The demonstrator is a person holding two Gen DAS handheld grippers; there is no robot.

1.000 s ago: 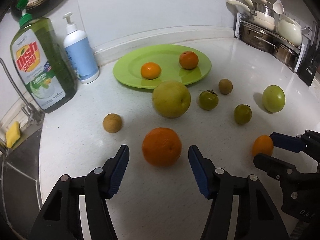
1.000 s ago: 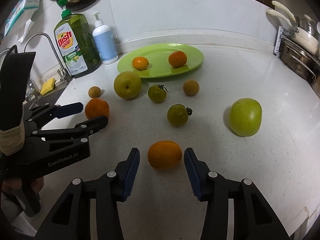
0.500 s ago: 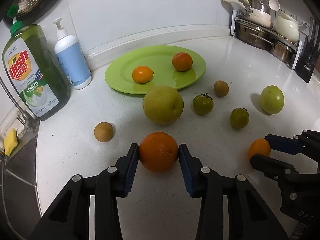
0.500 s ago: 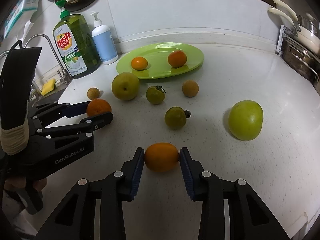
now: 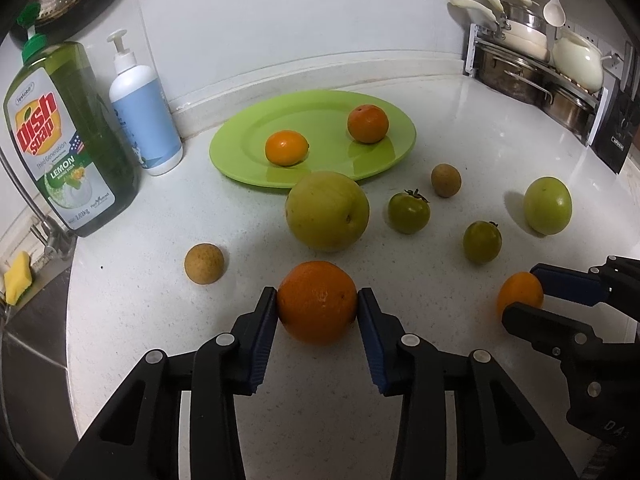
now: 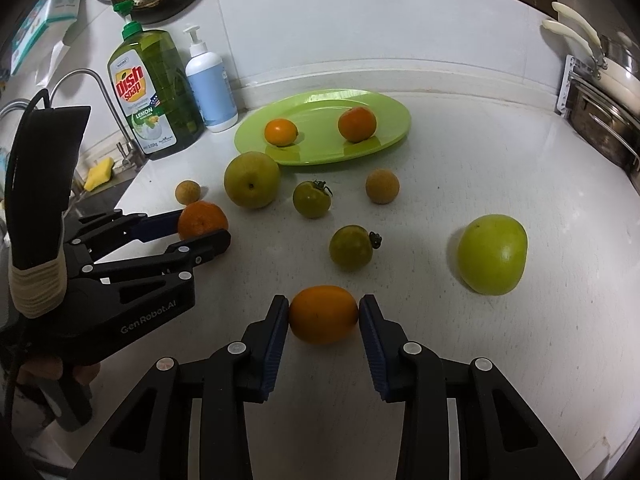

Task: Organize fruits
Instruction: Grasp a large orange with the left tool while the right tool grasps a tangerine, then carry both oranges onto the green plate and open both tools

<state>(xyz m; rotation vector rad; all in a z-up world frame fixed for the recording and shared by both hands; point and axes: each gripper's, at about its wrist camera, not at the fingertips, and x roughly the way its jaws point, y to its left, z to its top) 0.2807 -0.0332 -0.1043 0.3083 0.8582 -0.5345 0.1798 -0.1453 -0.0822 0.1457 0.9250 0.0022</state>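
Note:
My left gripper (image 5: 317, 307) is shut on a large orange (image 5: 317, 302) that rests on the white counter; its blue pads press both sides. My right gripper (image 6: 323, 314) is shut on a smaller orange (image 6: 323, 314), also on the counter. Each gripper shows in the other's view: the right gripper (image 5: 524, 294) at the far right, the left gripper (image 6: 202, 224) at the left. A green plate (image 5: 248, 140) at the back holds two small oranges (image 5: 287, 147) (image 5: 367, 123).
Loose on the counter lie a yellow pear (image 5: 327, 211), two green tomatoes (image 5: 408, 213) (image 5: 482, 241), two brown longans (image 5: 204, 263) (image 5: 445, 180) and a green apple (image 5: 547, 205). Dish soap (image 5: 60, 140) and a pump bottle (image 5: 145, 120) stand back left by the sink; pots (image 5: 532, 64) back right.
Both grippers have closed from open onto their oranges, the left on the large one, the right on the small one. Neither fruit has left the counter.

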